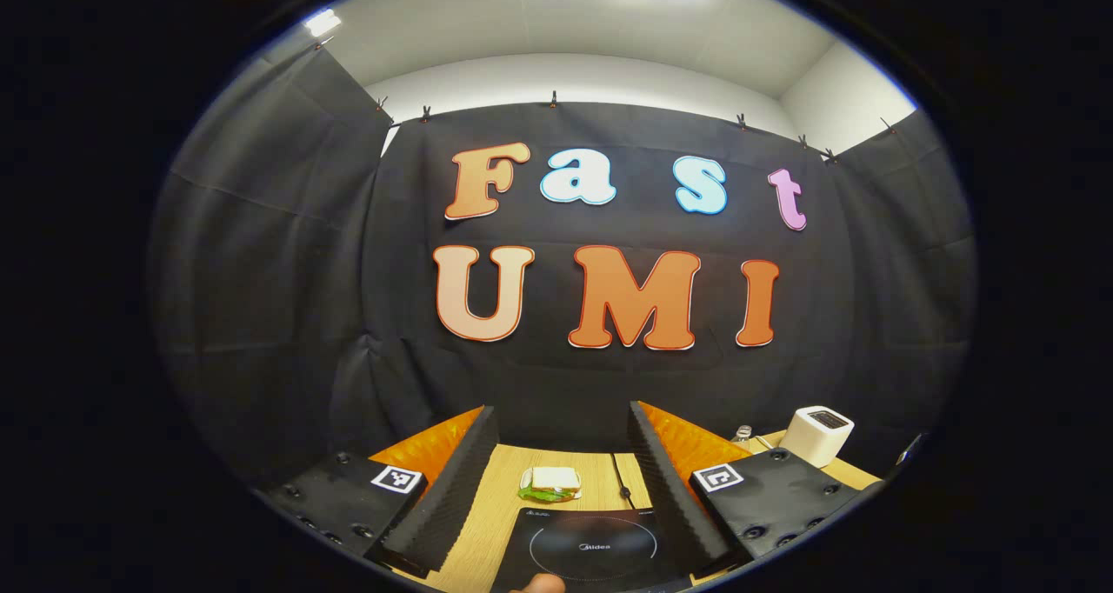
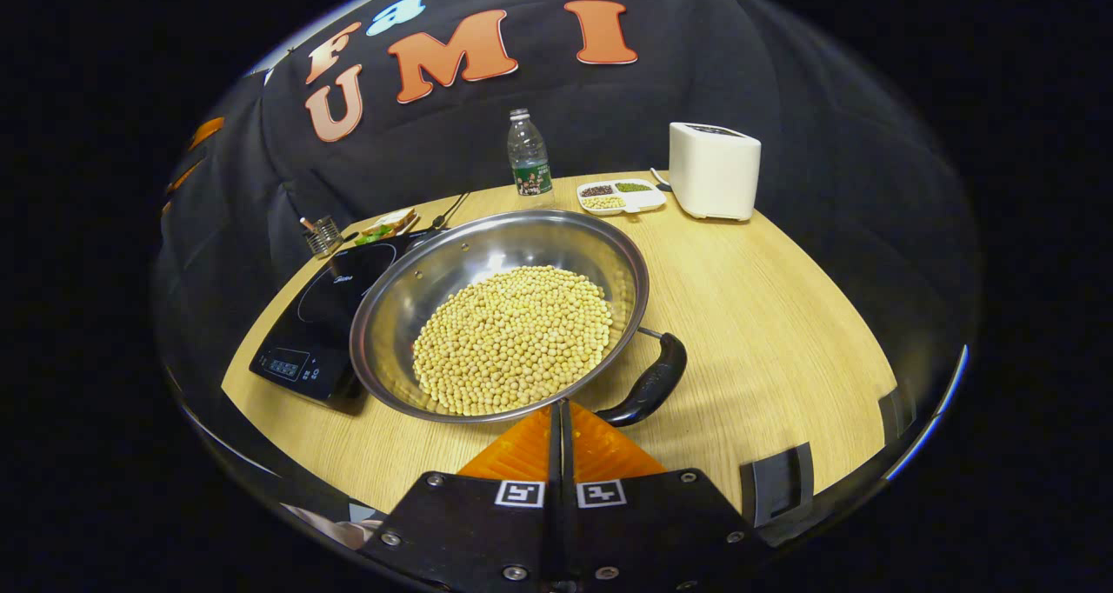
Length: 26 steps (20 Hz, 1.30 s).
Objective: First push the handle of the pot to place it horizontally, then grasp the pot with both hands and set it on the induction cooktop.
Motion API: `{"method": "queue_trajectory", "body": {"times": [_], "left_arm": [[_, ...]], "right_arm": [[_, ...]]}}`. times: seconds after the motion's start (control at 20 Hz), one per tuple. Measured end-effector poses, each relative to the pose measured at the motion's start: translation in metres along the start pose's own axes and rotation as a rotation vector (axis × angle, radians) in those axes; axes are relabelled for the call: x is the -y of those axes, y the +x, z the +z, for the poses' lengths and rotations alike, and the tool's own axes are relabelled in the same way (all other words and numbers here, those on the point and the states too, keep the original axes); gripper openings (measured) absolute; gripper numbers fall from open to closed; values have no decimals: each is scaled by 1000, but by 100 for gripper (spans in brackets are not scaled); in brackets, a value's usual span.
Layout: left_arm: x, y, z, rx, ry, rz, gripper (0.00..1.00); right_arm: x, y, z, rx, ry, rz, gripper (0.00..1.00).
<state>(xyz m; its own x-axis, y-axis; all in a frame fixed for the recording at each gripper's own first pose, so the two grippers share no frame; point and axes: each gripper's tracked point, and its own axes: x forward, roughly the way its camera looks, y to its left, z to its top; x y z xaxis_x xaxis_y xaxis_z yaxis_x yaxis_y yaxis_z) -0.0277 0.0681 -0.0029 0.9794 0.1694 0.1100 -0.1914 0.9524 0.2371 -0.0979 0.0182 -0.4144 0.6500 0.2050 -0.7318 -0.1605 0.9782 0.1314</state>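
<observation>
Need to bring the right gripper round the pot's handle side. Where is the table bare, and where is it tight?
Bare wood spreads between the pot handle, the toaster and the table edge nearest the right gripper. It is crowded on the other side, where the pot overlaps the induction cooktop, and along the back by the bottle and the divided dish.

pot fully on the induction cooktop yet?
No: in the right gripper view the pot sits mostly on the wooden table, only its left rim overlapping the induction cooktop.

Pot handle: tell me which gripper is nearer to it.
Right. The right gripper sits shut at the pot rim, just beside the pot handle. The left gripper hangs open over the induction cooktop.
</observation>
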Motion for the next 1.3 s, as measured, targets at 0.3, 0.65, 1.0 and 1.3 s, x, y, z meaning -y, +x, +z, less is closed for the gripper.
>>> {"method": "queue_trajectory", "body": {"times": [0.3, 0.65, 1.0, 1.3], "left_arm": [[-1, -1, 0, 2, 5, 5, 99], [-3, 3, -4, -8, 3, 15, 98], [-8, 8, -8, -15, -3, 26, 98], [-12, 13, -13, -26, -8, 34, 98]], "right_arm": [[19, 6, 12, 14, 42, -29, 0], [37, 16, 27, 26, 67, -64, 0], [45, 24, 34, 28, 72, -91, 0], [50, 30, 40, 29, 82, -114, 0]]}}
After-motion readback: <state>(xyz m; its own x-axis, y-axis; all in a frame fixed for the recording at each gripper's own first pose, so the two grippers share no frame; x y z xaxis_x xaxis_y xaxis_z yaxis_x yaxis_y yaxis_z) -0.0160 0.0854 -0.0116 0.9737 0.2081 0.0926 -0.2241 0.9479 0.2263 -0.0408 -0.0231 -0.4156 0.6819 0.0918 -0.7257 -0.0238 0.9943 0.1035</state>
